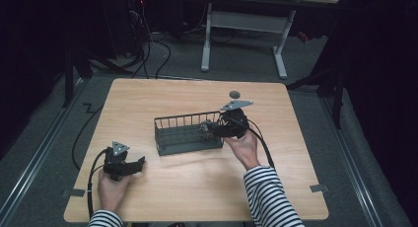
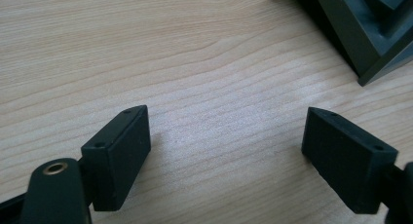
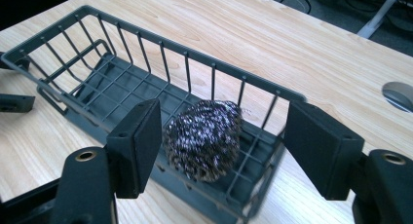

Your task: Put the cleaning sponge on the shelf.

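Observation:
A dark wire basket stands near the middle of the wooden table. A steel-wool scourer lies inside the basket's right end. My right gripper reaches in over that end from the right. Its jaws stand open on either side of the scourer, and the right pad is clear of it. My left gripper rests low near the table's front left corner, open, with bare wood between its pads. A corner of the basket shows at the upper right in the left gripper view.
A small grey disc is set in the tabletop behind the basket, also seen as a grey disc in the right gripper view. A white-legged desk and cables stand on the floor beyond the table. Bare wood lies in front of the basket.

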{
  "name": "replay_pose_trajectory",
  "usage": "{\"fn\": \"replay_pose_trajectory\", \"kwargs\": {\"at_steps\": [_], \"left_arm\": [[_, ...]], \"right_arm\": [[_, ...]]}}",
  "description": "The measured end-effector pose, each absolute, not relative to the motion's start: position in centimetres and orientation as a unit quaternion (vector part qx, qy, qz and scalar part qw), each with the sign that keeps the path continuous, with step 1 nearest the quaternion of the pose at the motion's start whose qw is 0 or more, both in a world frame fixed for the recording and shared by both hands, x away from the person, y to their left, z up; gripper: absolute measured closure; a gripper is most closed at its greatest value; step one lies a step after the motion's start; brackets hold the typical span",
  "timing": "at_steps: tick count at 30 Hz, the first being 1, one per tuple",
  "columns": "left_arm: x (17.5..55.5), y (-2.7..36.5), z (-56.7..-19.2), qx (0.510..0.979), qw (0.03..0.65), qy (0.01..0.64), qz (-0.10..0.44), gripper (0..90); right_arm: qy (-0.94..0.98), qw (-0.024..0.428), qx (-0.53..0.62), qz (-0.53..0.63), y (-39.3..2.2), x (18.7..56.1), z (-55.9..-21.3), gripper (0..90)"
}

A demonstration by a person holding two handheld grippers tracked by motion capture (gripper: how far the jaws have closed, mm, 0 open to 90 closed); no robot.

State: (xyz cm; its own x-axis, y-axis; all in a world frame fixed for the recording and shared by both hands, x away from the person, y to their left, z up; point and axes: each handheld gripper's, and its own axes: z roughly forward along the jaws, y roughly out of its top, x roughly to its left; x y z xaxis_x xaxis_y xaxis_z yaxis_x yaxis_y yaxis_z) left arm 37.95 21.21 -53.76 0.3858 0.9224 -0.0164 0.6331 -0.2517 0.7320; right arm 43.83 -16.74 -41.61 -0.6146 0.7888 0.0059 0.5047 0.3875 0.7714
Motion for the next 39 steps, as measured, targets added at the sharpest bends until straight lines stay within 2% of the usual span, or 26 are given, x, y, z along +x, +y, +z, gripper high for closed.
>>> {"fn": "replay_pose_trajectory", "kwargs": {"at_steps": [18, 27, 29, 30, 31, 34, 39], "left_arm": [[38.0, 21.2, -53.8, 0.762, 0.337, 0.511, 0.215, 18.3], [38.0, 21.2, -53.8, 0.762, 0.337, 0.510, 0.215, 18.3], [37.9, 21.2, -53.8, 0.762, 0.336, 0.510, 0.215, 18.3], [37.9, 21.2, -53.8, 0.762, 0.336, 0.510, 0.215, 18.4], [37.9, 21.2, -53.8, 0.762, 0.336, 0.510, 0.215, 18.3], [37.9, 21.2, -53.8, 0.762, 0.336, 0.510, 0.215, 18.3], [38.0, 21.2, -53.8, 0.762, 0.336, 0.510, 0.215, 18.3]], "right_arm": [[0.775, 0.195, 0.422, 0.429, -22.2, 39.8, -40.5, 35.0], [0.760, 0.209, 0.445, 0.425, -25.2, 37.6, -42.4, 37.7], [0.754, 0.213, 0.467, 0.410, -26.6, 37.0, -44.5, 38.0], [0.754, 0.213, 0.467, 0.410, -26.6, 37.0, -44.5, 38.0], [0.752, 0.211, 0.484, 0.394, -27.5, 36.8, -46.4, 38.2], [0.749, 0.205, 0.512, 0.366, -28.5, 36.6, -49.4, 38.2], [0.749, 0.208, 0.535, 0.331, -29.2, 36.4, -52.2, 36.7]]}}
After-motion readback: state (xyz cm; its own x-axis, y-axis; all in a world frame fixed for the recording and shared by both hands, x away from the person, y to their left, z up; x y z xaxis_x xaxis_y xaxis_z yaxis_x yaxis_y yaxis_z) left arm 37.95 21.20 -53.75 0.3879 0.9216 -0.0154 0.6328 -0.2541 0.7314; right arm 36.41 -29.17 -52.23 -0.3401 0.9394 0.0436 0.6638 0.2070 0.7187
